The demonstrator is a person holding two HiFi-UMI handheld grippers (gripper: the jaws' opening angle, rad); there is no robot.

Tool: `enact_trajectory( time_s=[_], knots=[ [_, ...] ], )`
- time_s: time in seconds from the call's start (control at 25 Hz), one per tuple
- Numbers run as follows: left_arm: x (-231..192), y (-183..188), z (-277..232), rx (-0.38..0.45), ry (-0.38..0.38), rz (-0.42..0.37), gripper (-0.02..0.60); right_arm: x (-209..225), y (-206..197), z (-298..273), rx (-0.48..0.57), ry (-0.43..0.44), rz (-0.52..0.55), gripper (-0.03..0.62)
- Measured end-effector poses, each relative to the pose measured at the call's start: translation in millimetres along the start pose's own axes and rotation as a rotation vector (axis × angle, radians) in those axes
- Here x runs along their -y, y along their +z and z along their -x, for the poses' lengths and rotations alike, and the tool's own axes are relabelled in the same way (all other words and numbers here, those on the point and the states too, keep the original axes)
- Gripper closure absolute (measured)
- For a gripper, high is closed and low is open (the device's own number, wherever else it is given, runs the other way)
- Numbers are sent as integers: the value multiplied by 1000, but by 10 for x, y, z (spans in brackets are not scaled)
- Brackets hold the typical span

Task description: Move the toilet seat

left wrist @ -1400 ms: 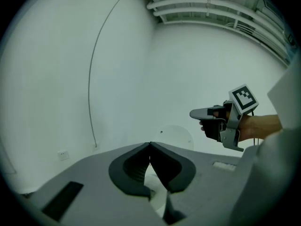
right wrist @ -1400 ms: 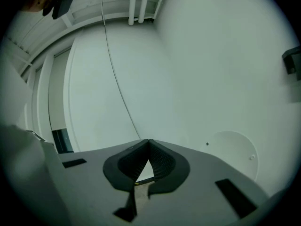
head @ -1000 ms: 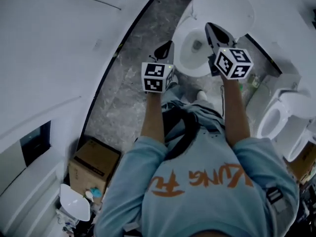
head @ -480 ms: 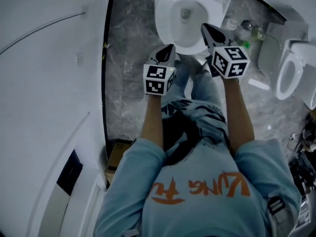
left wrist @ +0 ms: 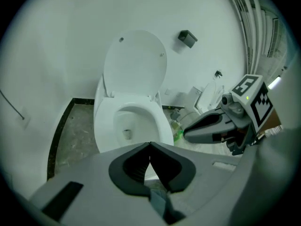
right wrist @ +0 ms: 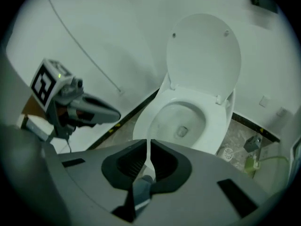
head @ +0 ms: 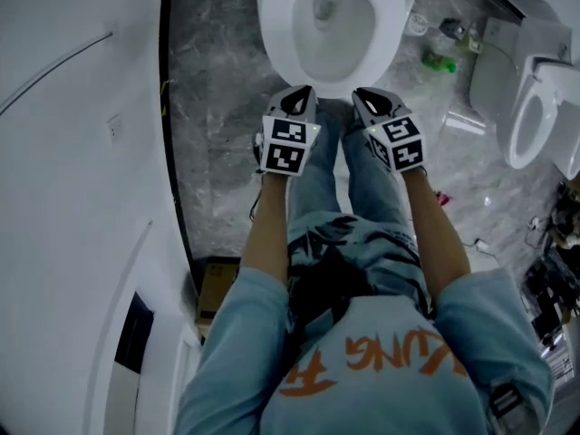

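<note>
The white toilet (head: 326, 25) stands ahead of me, its lid (left wrist: 135, 62) raised against the wall and the seat ring (right wrist: 186, 100) lying down on the bowl. Both grippers hover side by side just short of the bowl's front rim, touching nothing. My left gripper (head: 297, 96) is shut and empty, its jaws (left wrist: 149, 149) meeting in a line. On my right gripper (head: 364, 98) the jaws are opening: a slim gap (right wrist: 149, 147) shows between them with nothing in it. Each gripper appears in the other's view: the right gripper (left wrist: 188, 132), the left gripper (right wrist: 115, 113).
A second toilet (head: 530, 120) stands at the right. A green bottle (head: 439, 62) and small items lie on the marble floor beside the bowl. A curved white wall (head: 82, 152) runs along the left, with a cardboard box (head: 213, 290) at its foot. My legs stand under the grippers.
The right gripper has drawn back from over the bowl and come in beside the left one. The view has swung so the toilet sits centred ahead.
</note>
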State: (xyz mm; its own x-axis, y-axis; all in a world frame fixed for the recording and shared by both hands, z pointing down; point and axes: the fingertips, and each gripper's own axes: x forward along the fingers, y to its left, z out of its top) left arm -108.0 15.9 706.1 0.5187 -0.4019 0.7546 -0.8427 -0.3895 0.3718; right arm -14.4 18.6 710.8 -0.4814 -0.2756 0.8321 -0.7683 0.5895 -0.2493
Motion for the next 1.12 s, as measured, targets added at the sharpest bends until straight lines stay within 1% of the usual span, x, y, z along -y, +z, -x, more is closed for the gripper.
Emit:
enact_trajectory(
  time_s=[0.12, 0.24, 0.32, 0.36, 0.44, 0.48, 0.56, 0.68, 0.76, 0.88, 1.0, 1.12],
  knots=[
    [-63, -178, -200, -41, -27, -30, 580, -65, -373, -281, -123, 31, 112, 549],
    [-90, -329, -331, -64, -54, -52, 580, -55, -640, -499, -196, 50, 217, 522],
    [-104, -431, -418, -86, -60, -89, 580, -14, -787, -652, -244, 64, 340, 498],
    [-111, -484, -462, -103, -64, -112, 578, 7, -843, -732, -271, 71, 419, 482],
    [-115, -585, -566, -144, -80, -166, 578, 52, -922, -912, -317, 82, 613, 444],
    [-97, -627, -624, -165, -95, -205, 578, 72, -954, -999, -330, 89, 707, 441],
    [-18, -705, -739, -212, -135, -319, 559, 73, -1032, -1140, -350, 126, 850, 427],
    [83, -841, -899, -298, -200, -526, 450, 43, -1145, -1281, -389, 195, 1004, 377],
    [92, -911, -972, -343, -226, -640, 415, 61, -1198, -1364, -412, 215, 1048, 342],
    [51, -998, -1026, -385, -238, -751, 389, 105, -1214, -1464, -425, 210, 1054, 333],
    [24, -1076, -1032, -419, -246, -818, 372, 84, -1267, -1496, -452, 231, 1094, 326],
    [36, -1131, -1034, -442, -247, -849, 357, 93, -1359, -1517, -490, 241, 1162, 319]
  ],
)
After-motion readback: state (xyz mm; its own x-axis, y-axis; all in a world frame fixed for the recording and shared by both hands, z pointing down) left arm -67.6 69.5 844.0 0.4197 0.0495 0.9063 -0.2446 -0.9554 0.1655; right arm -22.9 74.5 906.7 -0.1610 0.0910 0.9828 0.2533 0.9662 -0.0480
